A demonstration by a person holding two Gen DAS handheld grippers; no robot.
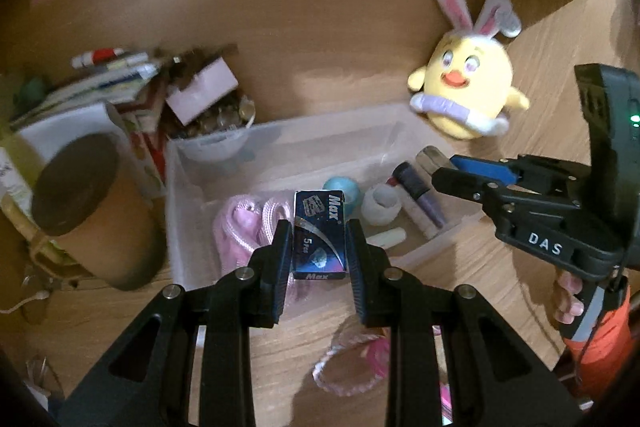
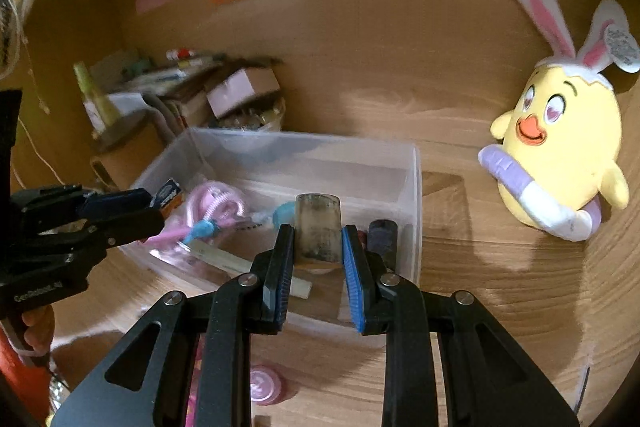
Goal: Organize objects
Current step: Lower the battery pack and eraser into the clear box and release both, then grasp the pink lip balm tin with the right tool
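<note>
My left gripper (image 1: 319,229) is shut on a small dark blue box (image 1: 319,247) printed "Max", held above the near part of a clear plastic bin (image 1: 304,135). My right gripper (image 2: 318,231) is shut on a short greyish cylinder (image 2: 318,227) over the bin's (image 2: 304,141) right half. In the left wrist view the right gripper (image 1: 446,167) reaches in from the right with the cylinder (image 1: 429,155) at its tip. From the right wrist view, the left gripper (image 2: 154,205) and its blue box (image 2: 170,191) show at the left. A pink cord (image 1: 240,223), a teal ball (image 1: 347,187) and a purple tube (image 1: 418,187) lie in the bin.
A yellow chick plush (image 1: 466,87) with bunny ears leans on the wooden back wall to the right. A brown cardboard roll (image 1: 92,207) and a heap of boxes and pens (image 1: 168,87) crowd the bin's left. A pink ring (image 1: 352,363) and a pink disc (image 2: 266,385) lie on the wooden top in front.
</note>
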